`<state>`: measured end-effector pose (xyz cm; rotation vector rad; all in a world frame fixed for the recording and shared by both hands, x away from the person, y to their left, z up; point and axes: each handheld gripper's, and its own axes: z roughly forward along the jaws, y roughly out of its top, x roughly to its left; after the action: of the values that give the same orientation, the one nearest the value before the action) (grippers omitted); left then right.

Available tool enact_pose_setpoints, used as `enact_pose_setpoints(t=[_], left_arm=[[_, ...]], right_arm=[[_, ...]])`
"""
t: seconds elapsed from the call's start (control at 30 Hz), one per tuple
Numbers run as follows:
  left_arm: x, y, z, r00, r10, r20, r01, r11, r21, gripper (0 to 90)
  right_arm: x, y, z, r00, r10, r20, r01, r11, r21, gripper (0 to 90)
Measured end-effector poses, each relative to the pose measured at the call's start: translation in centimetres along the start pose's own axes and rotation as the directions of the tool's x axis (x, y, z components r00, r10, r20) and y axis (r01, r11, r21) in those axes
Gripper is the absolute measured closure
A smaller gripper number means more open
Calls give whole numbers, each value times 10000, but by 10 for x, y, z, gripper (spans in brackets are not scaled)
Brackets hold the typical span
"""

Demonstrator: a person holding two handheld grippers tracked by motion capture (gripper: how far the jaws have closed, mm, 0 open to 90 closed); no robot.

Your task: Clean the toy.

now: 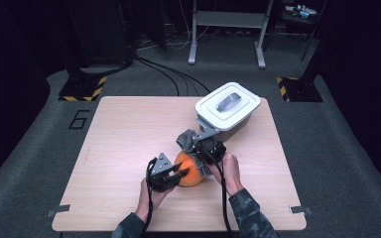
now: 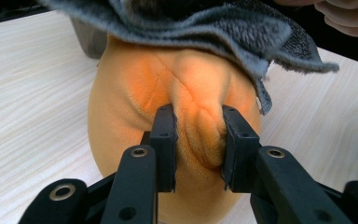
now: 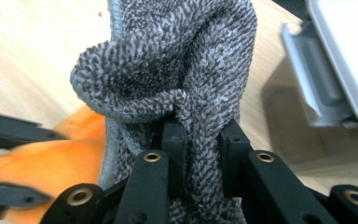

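Observation:
An orange plush ball (image 1: 189, 172) rests on the wooden table (image 1: 124, 139), near its front middle. My left gripper (image 1: 180, 173) is shut on a fold of the plush ball's (image 2: 168, 88) fabric, pinching it between both jaws (image 2: 198, 140). A grey terry cloth (image 1: 188, 140) drapes over the ball's far side. My right gripper (image 1: 204, 148) is shut on the grey cloth (image 3: 177, 65), which bunches up between its jaws (image 3: 201, 140). The cloth's edge (image 2: 242, 32) hangs over the top of the ball.
A grey bin with a white lid (image 1: 227, 105) stands at the table's back right, just beyond the cloth; its latch (image 3: 314, 79) is close to my right gripper. Metal stand legs (image 1: 226, 44) and cables lie on the floor behind.

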<state>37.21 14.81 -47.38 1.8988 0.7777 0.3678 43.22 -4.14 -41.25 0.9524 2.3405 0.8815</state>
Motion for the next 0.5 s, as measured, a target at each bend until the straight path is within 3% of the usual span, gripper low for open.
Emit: enact_pose_setpoints(t=[0.07, 0.13, 0.17, 0.3, 0.37, 0.43, 0.5], left_arm=[[1, -1, -1, 10000, -1, 23, 1, 10000, -3, 698], [1, -1, -1, 10000, -13, -13, 13, 10000, -47, 697], [1, -2, -1, 10000, -24, -70, 23, 9999, -114, 697], [5, -2, -6, 9998, -136, -154, 135, 9999, -84, 674], [4, 3, -7, 9996, -160, -217, 160, 9999, 12, 599], [0, 14, -10, 9989, 9, -472, 2, 9997, 246, 464], [-2, 25, -11, 9979, 193, -612, -169, 9991, 391, 385]], right_arm=[[-8, -3, 3, 9990, 317, 329, -330, 9987, 387, 765], [-15, -9, 7, 9973, 697, 240, -706, 9967, 399, 765], [-17, -12, 8, 9965, 668, 500, -701, 9953, 669, 765], [-22, -27, 20, 9930, 1154, 248, -1172, 9884, 962, 765], [-21, -30, 23, 9935, 1135, 92, -1138, 9898, 861, 765], [-16, -28, 23, 9918, 1271, 160, -1280, 9890, 741, 766], [-14, -26, 23, 9934, 1119, 238, -1133, 9910, 715, 765]])
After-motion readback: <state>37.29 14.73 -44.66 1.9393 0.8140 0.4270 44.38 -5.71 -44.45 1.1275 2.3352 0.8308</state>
